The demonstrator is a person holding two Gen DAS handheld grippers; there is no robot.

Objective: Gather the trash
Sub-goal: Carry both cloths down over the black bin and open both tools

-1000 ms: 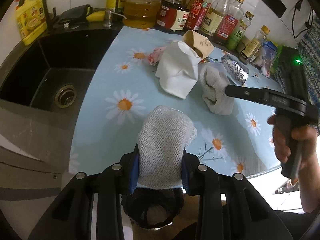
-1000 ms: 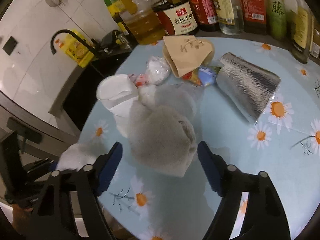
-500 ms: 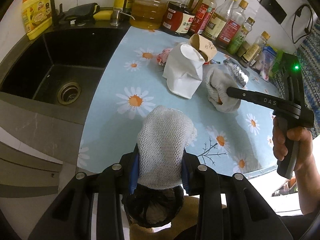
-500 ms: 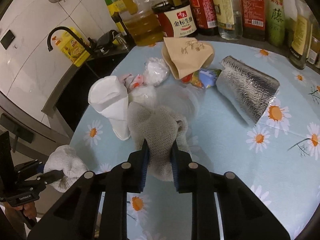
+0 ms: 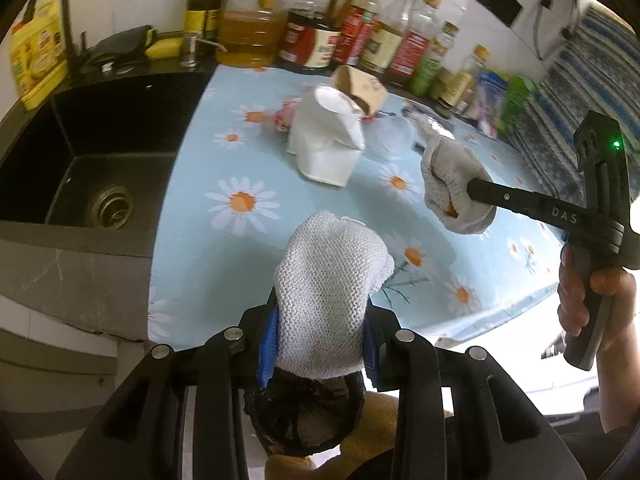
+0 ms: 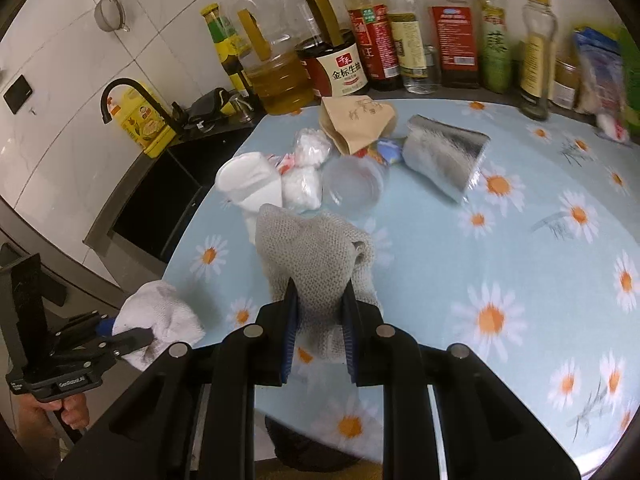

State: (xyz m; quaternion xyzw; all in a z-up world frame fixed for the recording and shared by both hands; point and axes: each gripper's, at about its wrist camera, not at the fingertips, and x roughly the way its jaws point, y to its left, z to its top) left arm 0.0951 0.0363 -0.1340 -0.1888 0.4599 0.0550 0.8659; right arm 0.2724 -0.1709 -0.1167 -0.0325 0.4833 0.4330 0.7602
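Raised off the table (image 6: 520, 264) since a second ago, grey cloth (image 6: 316, 256) clamped in right gripper (image 6: 318, 304); left gripper (image 5: 320, 312) clamps white cloth (image 5: 328, 280) above bin (image 5: 308, 420); remaining at 12 o'clock: paper bags, foil pouch (image 6: 444, 156), cup.

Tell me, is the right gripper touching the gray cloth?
Touching. The right wrist view shows the right gripper with jaws pinching the gray cloth.
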